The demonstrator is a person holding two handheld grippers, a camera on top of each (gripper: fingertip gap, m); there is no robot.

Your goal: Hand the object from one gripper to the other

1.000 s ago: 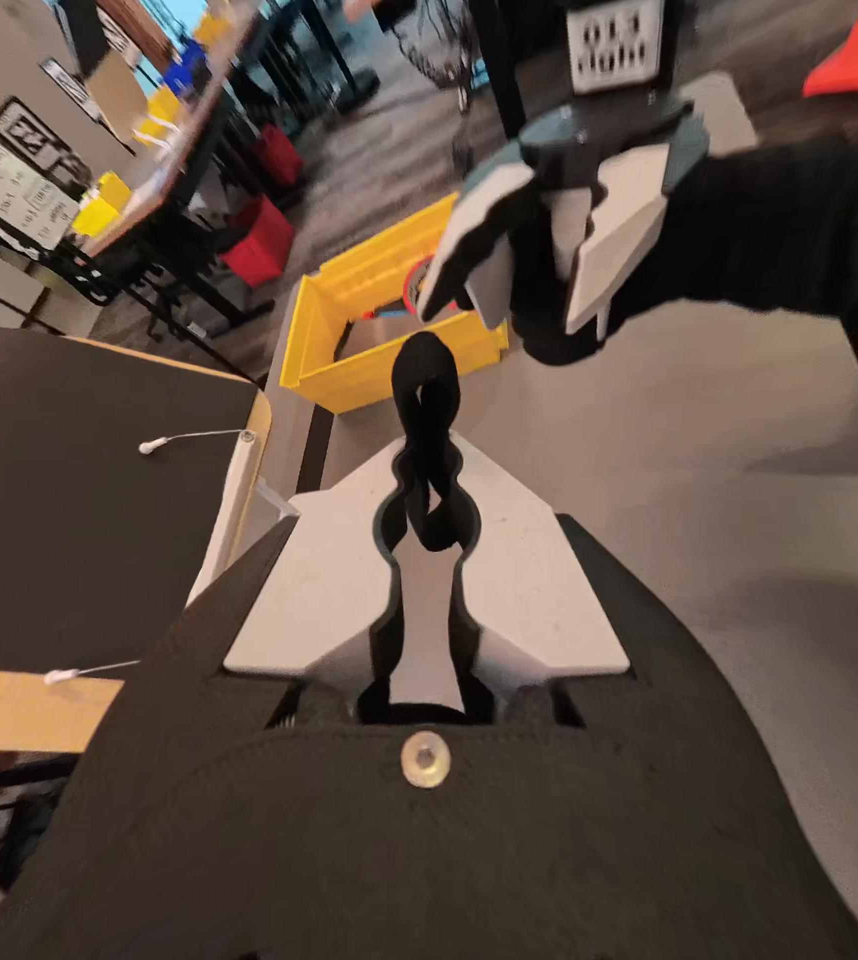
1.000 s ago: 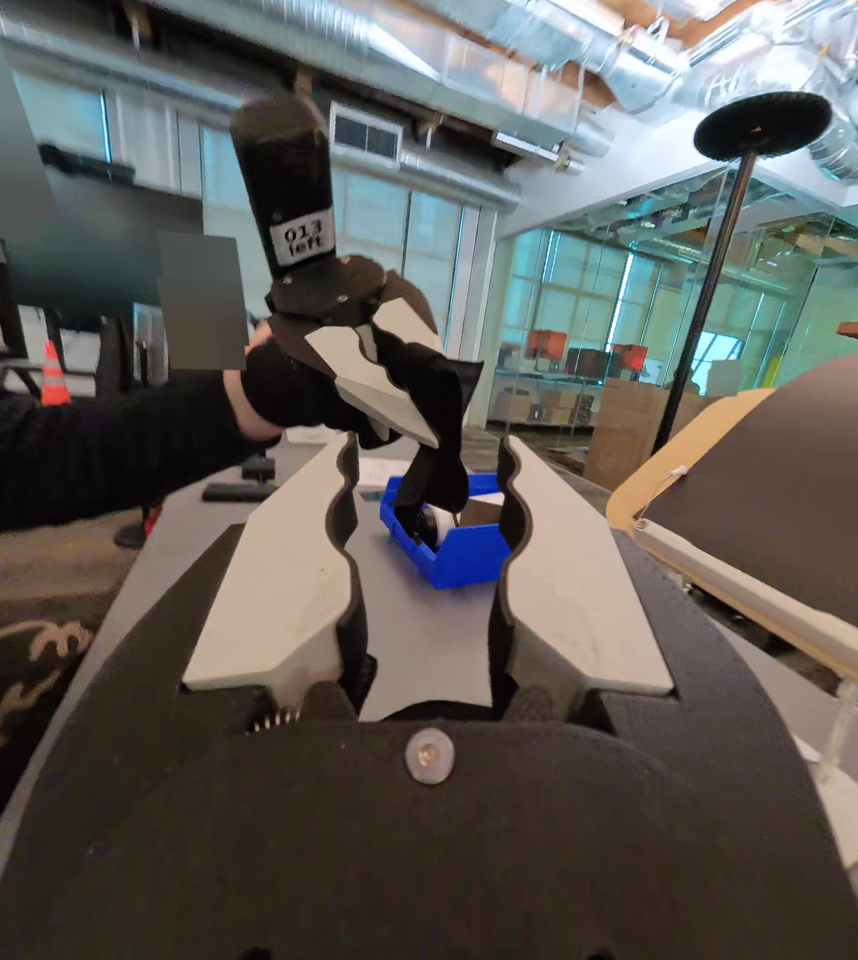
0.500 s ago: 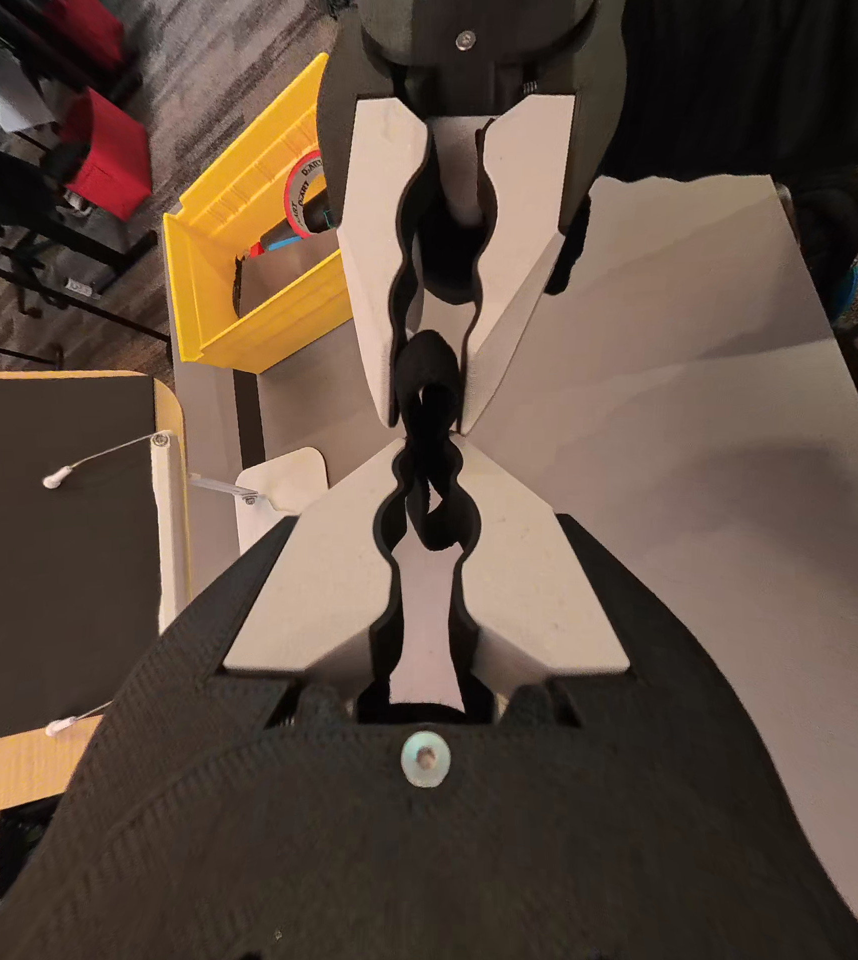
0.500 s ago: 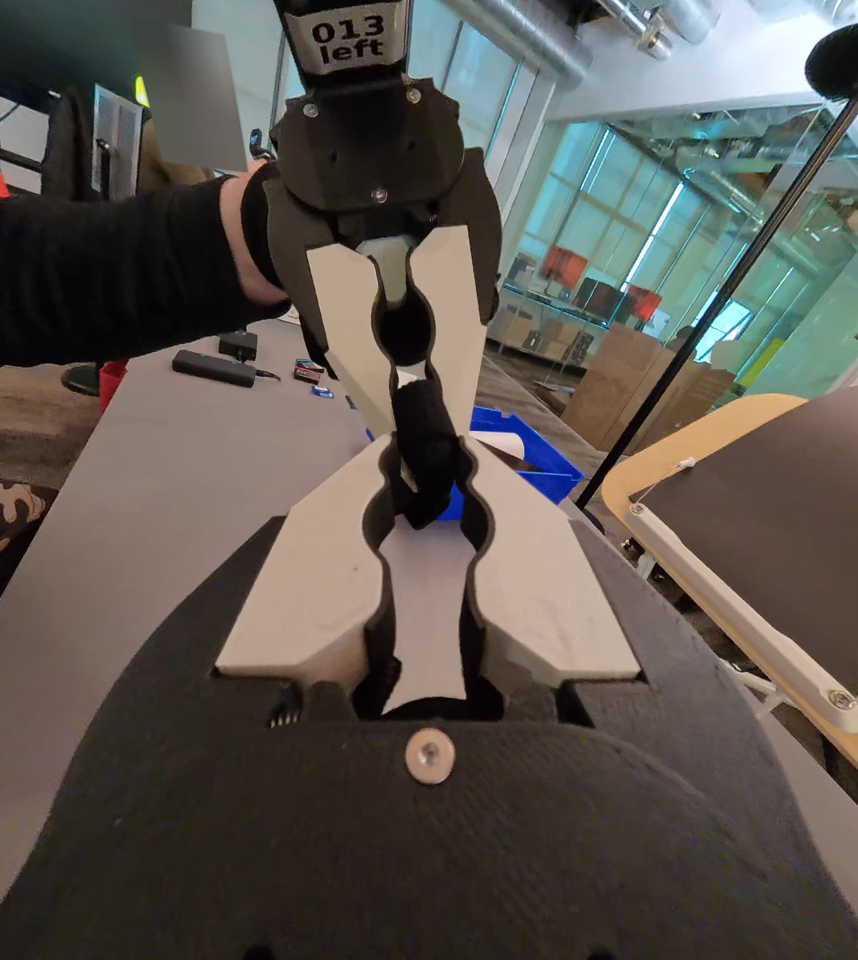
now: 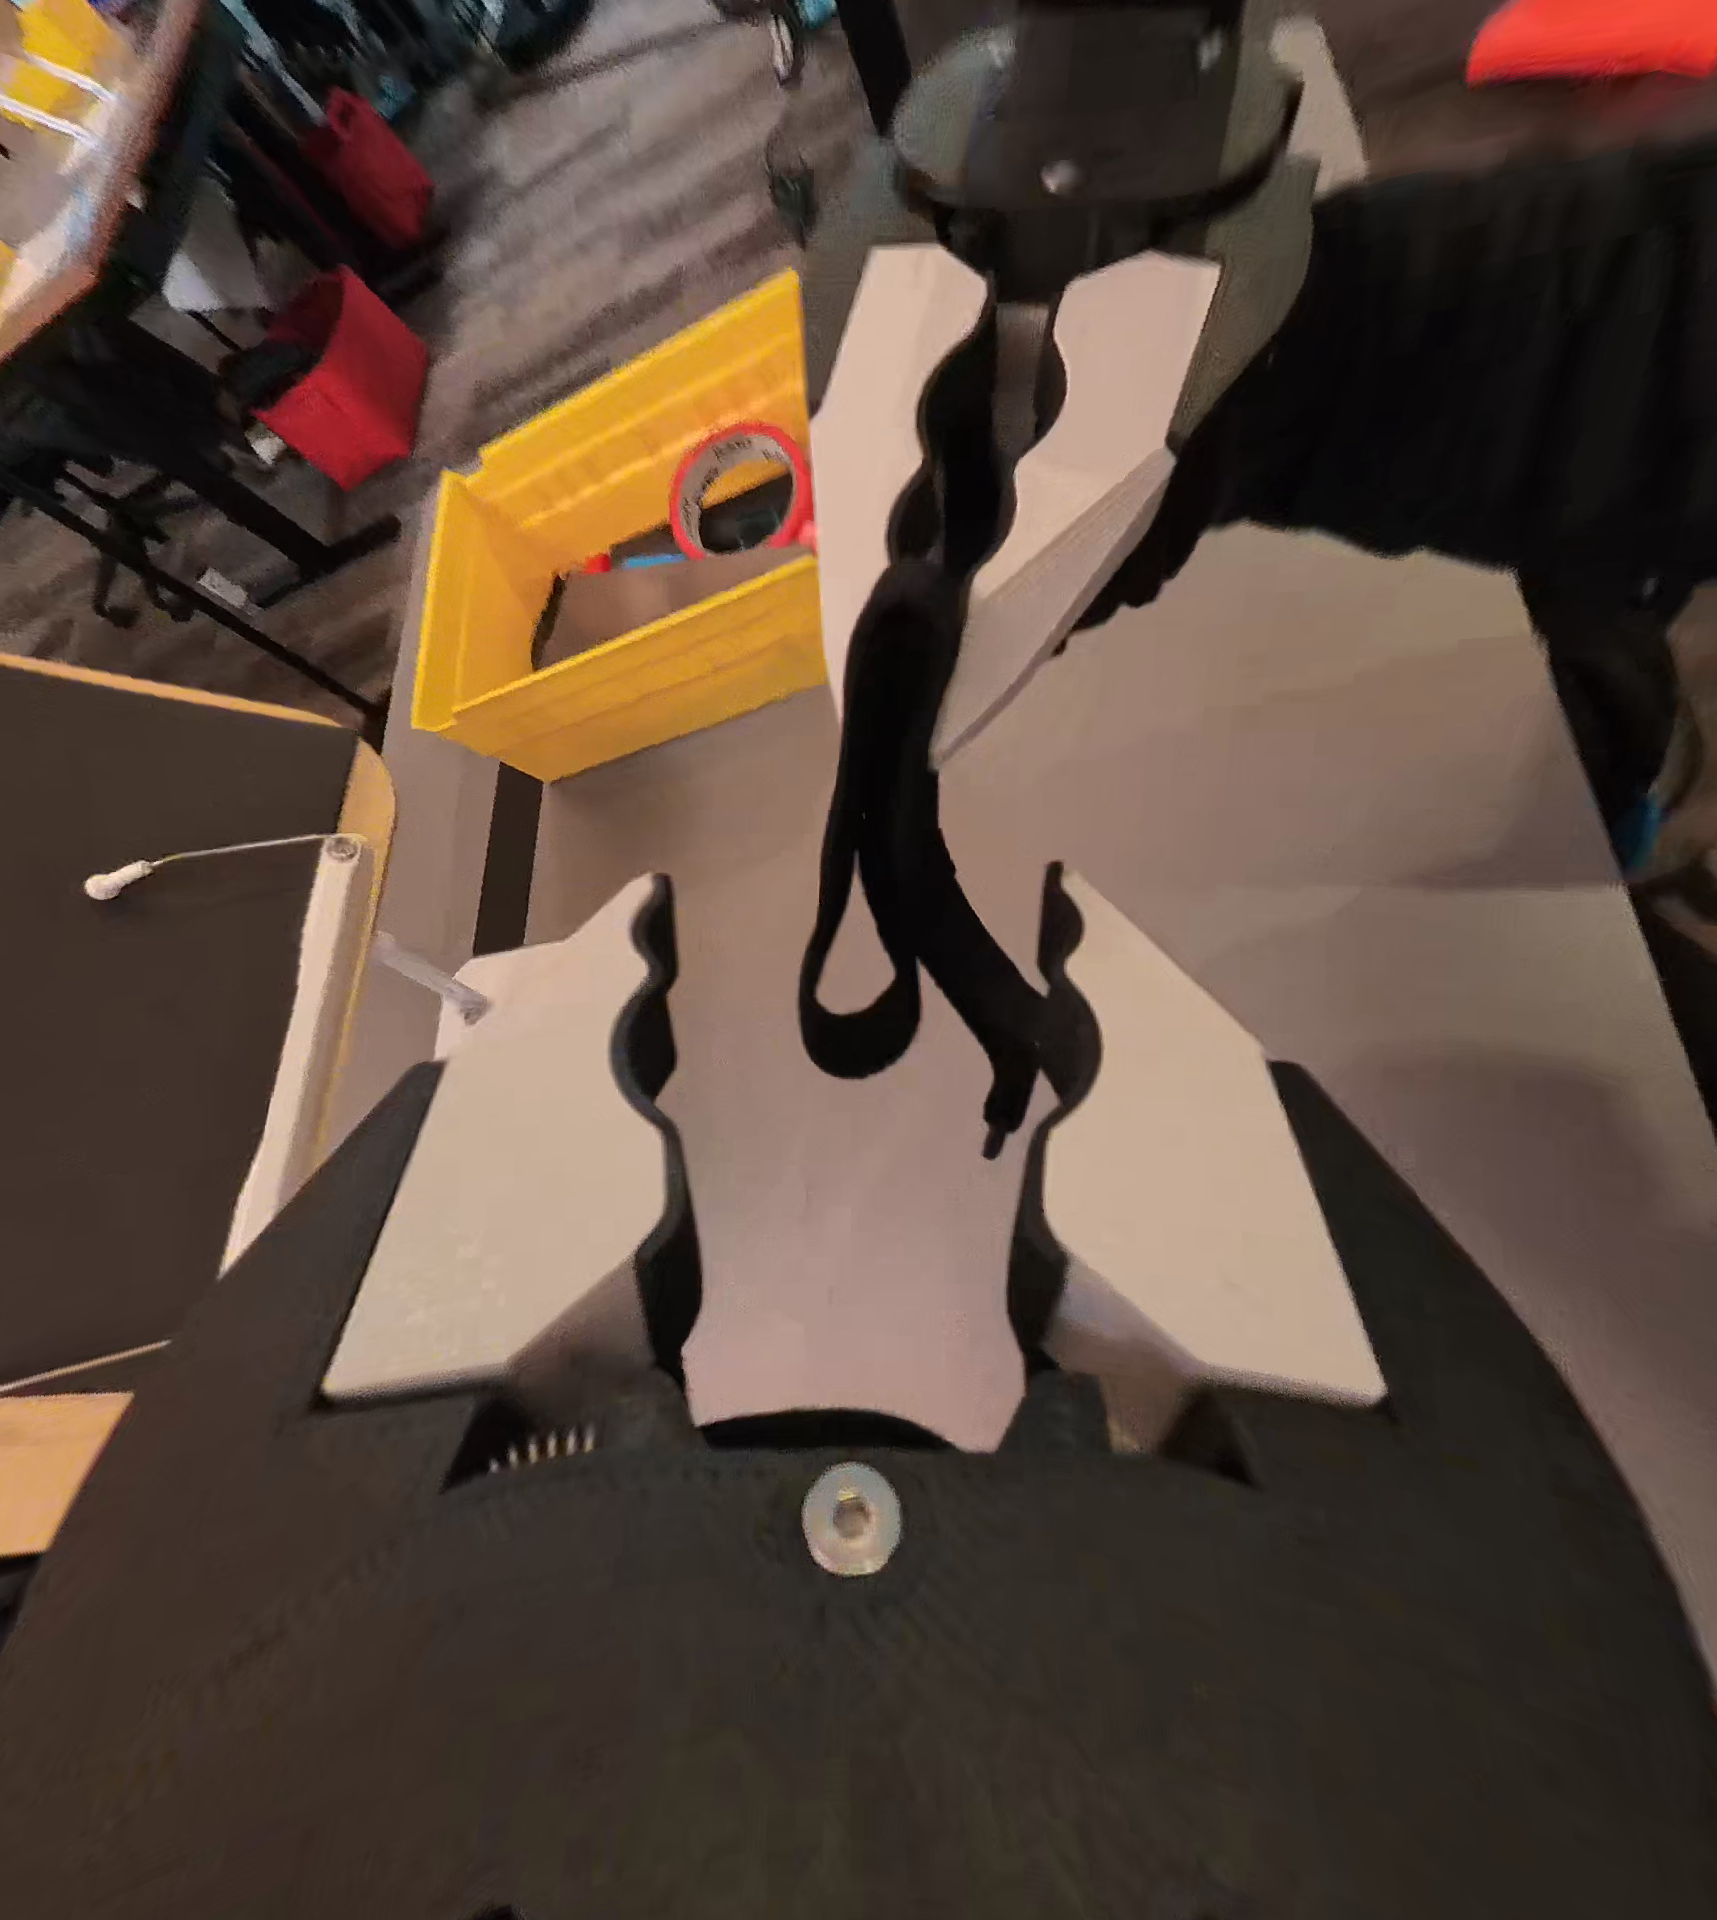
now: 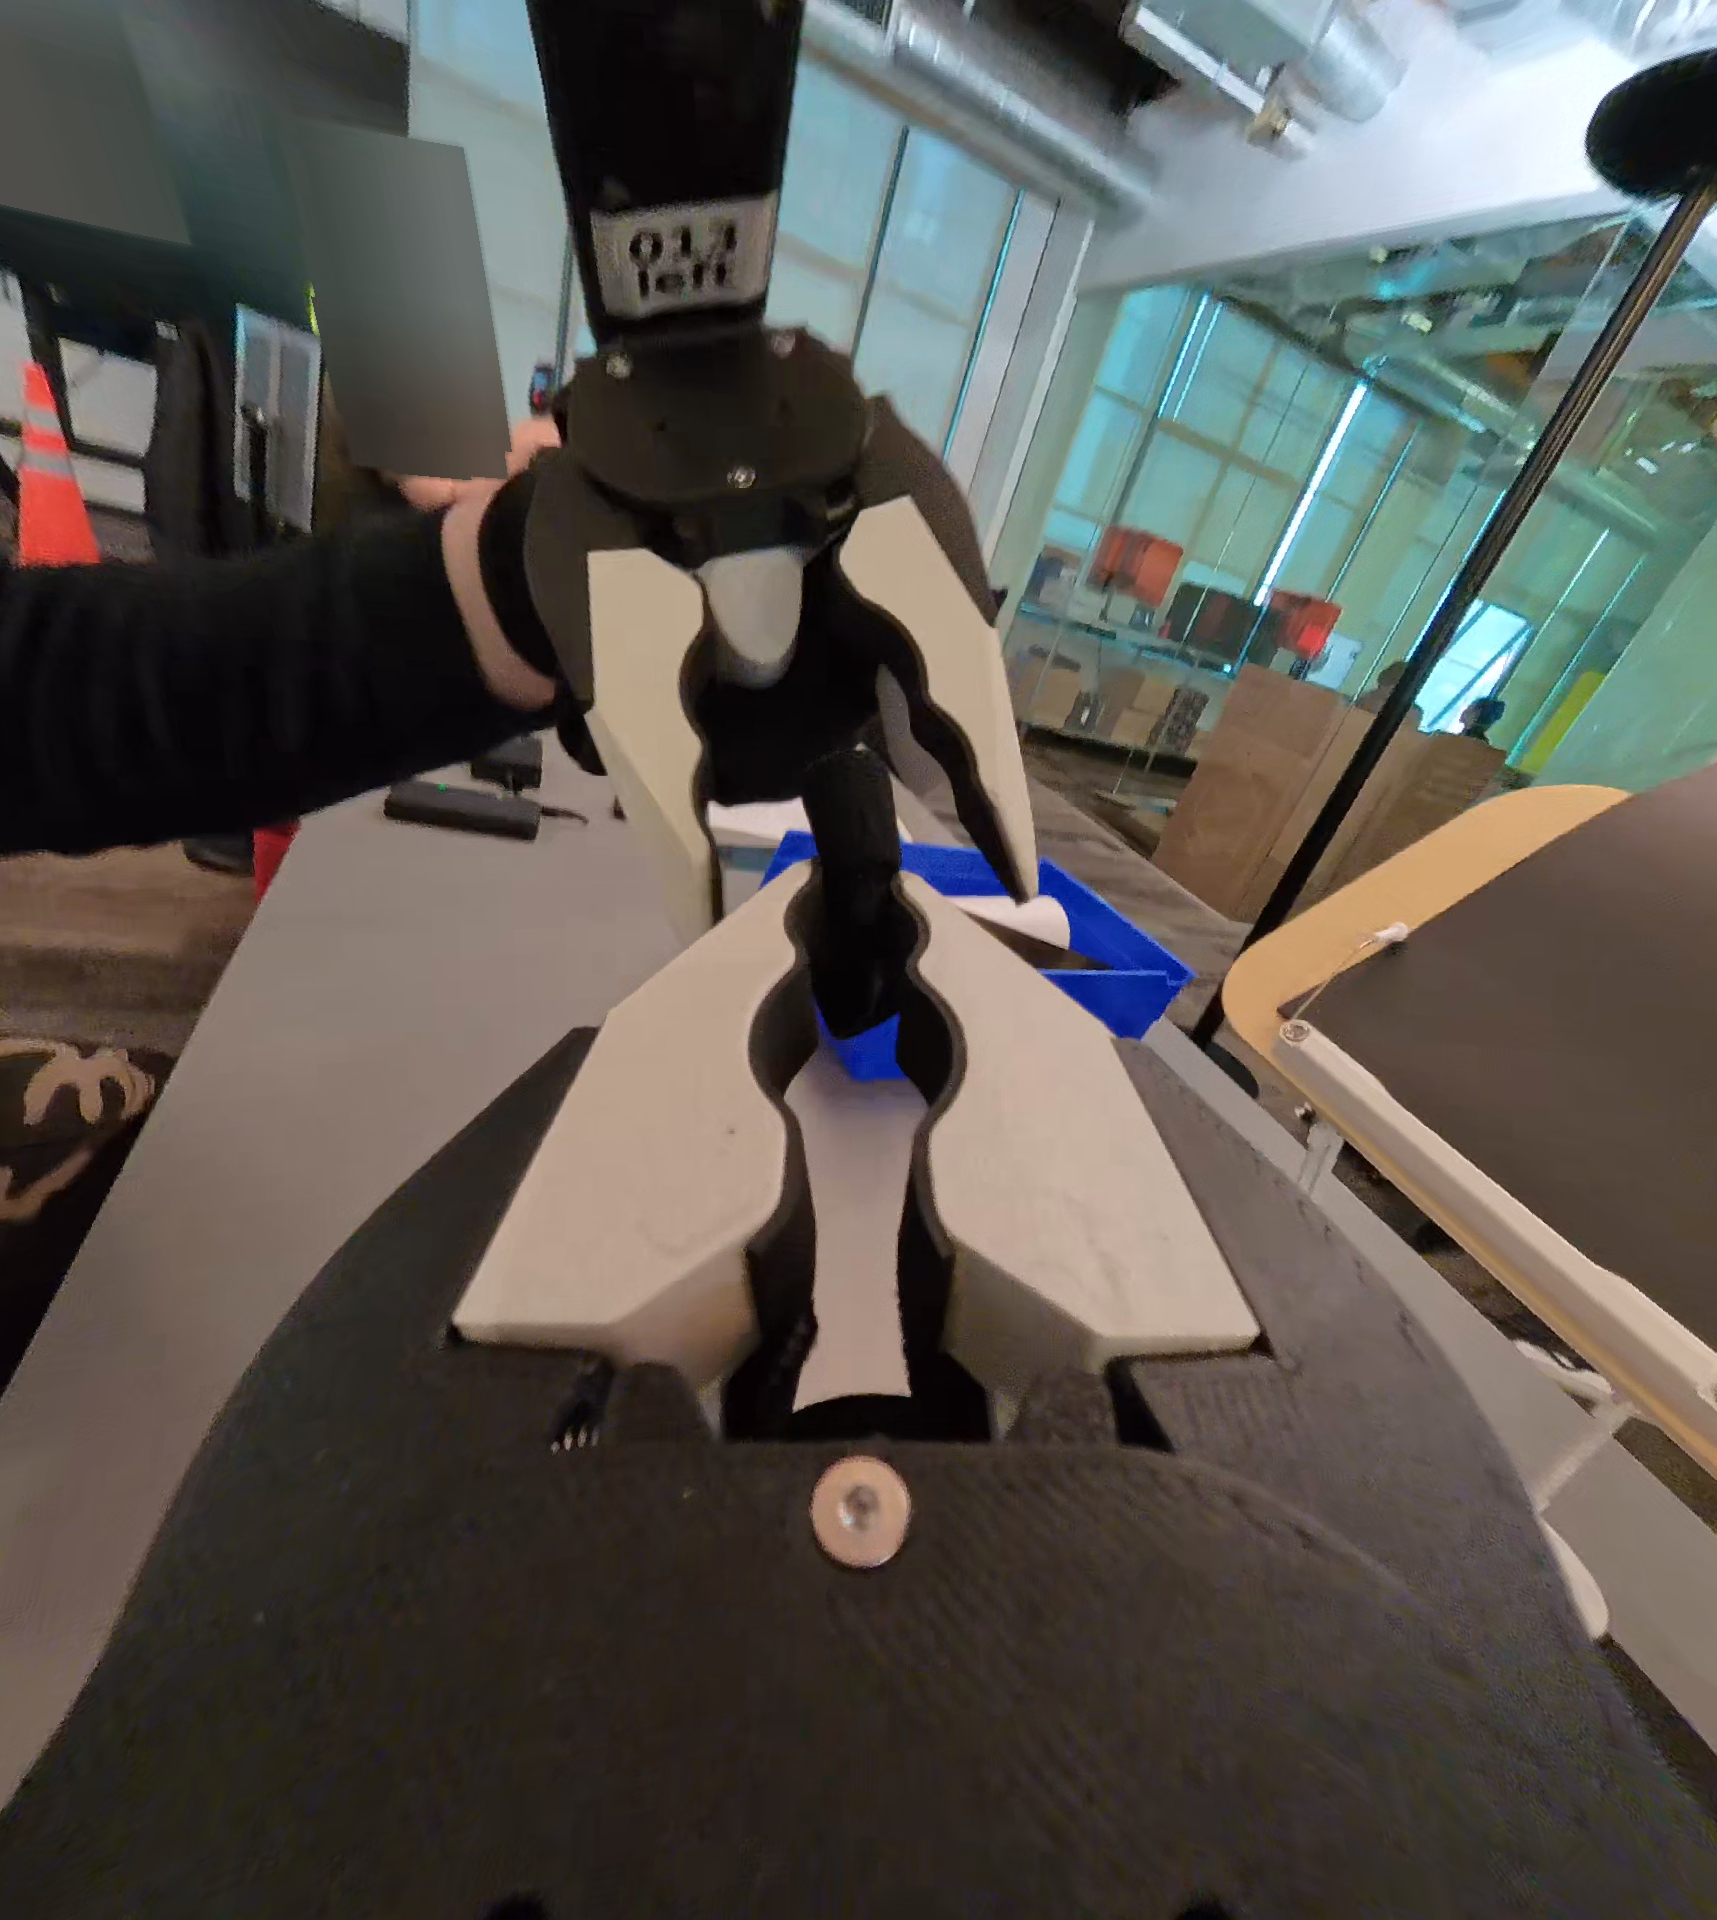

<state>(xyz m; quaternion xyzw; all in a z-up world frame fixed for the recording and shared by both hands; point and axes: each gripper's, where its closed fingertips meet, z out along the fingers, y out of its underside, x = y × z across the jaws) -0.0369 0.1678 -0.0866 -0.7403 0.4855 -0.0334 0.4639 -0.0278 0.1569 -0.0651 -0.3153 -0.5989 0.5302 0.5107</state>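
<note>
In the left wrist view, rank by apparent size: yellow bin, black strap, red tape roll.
1. yellow bin
2. black strap, long but thin; it hangs nearer the camera than the bin, so its true size against the bin is unsure
3. red tape roll, inside the bin, clearly smallest

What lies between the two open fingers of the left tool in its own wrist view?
In the left wrist view, the hanging loop of the black strap lies between the fingers of the left tool, over bare grey table.
</note>
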